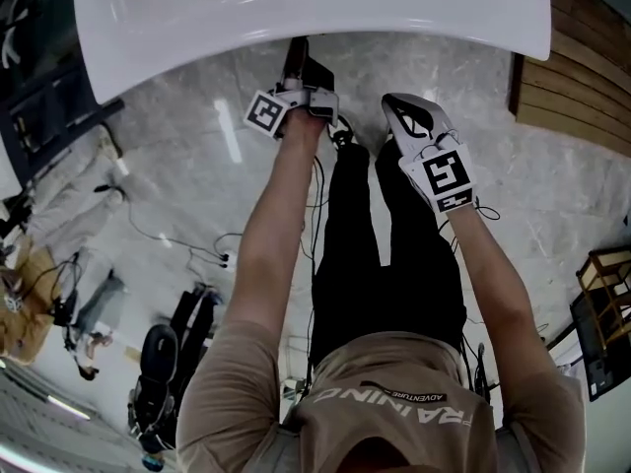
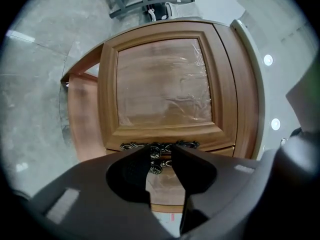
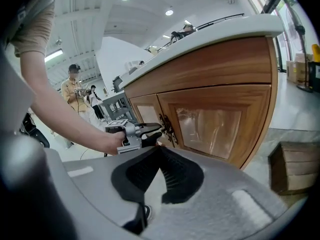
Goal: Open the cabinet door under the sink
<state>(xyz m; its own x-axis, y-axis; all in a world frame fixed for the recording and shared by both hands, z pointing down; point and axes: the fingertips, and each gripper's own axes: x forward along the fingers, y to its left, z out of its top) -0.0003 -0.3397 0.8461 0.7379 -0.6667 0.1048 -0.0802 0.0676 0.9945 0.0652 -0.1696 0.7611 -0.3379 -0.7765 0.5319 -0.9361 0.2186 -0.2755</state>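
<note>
The left gripper was held roughly level before the cabinet door with its jaws spread. The ornate metal handle lay just ahead, between the tips, and was not yet pinched; this looked like the line-up for a grip and pull. The door was seen closed, directly in front of that gripper and below the sink. The right gripper was held back and to the side, jaws pressed together on nothing, probably so that room was left for the door's swing.
</note>
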